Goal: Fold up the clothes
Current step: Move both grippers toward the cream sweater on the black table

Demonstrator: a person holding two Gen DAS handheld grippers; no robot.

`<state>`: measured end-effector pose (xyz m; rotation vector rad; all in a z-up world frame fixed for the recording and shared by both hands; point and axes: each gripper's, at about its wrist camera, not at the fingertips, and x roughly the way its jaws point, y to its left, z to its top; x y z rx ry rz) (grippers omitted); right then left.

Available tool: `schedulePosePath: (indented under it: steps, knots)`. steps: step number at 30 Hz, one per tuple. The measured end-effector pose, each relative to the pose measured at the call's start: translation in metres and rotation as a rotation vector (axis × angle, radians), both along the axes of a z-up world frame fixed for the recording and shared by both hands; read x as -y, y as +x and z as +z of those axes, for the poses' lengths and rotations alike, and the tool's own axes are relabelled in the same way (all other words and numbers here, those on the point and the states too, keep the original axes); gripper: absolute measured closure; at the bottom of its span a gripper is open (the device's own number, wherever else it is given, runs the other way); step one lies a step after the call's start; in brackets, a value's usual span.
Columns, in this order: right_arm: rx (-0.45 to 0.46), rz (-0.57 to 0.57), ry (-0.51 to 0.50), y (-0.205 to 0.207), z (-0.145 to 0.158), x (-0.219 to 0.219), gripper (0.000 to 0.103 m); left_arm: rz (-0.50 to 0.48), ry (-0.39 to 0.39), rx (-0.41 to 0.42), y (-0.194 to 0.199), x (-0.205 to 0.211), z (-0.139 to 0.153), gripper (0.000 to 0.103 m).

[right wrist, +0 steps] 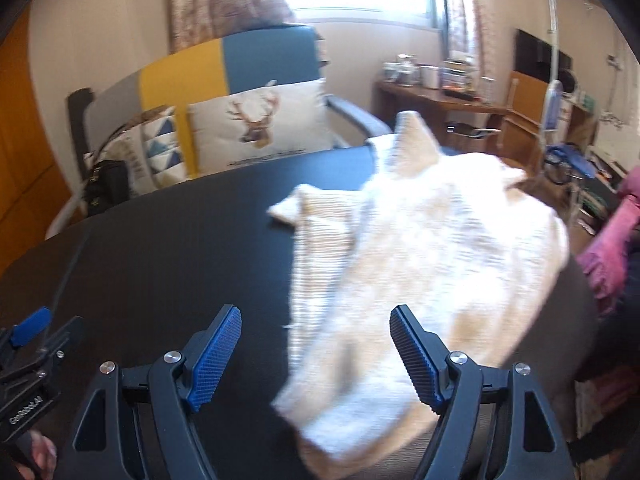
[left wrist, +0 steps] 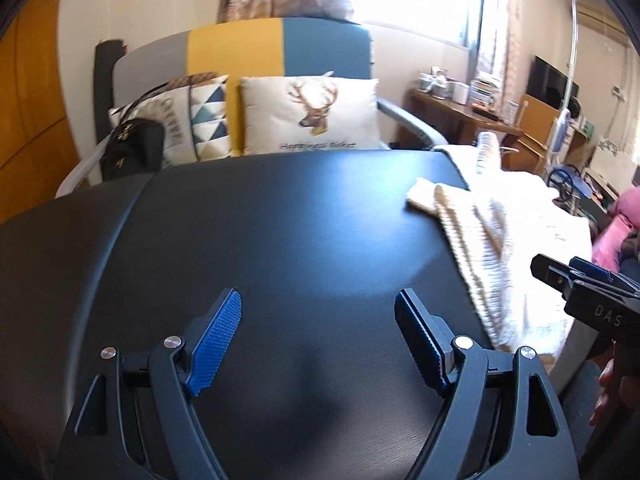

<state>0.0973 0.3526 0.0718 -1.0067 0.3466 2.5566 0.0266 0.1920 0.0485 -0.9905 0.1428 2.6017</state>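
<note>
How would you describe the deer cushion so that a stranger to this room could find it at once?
Start at the dark round table; behind it stands an armchair with a grey, yellow and blue striped back. On its seat, the white square cushion printed with a brown stag's head sits rightmost; the cushion beside it has blue triangles instead.

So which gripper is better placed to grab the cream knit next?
Probably the right. The right gripper is open with the cream knit just ahead of its fingers, while the left gripper faces bare black table.
</note>
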Motion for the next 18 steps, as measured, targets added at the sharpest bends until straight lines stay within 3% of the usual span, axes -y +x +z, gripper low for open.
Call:
schedulePosePath:
  steps: [8,11,18]
  knots:
    - [-0.02,-0.106,0.012,0.019,0.004,-0.019,0.023,-0.058,0.029,-0.001,0.004,-0.025,0.009,0.021]
    - [-0.009,-0.153,0.035,0.022,0.004,-0.021,0.023,-0.085,0.014,0.0,0.002,-0.038,0.011,0.021]
    - [0.027,-0.193,-0.013,0.026,-0.005,-0.029,0.023,-0.149,-0.022,0.009,0.006,-0.059,0.007,0.021]
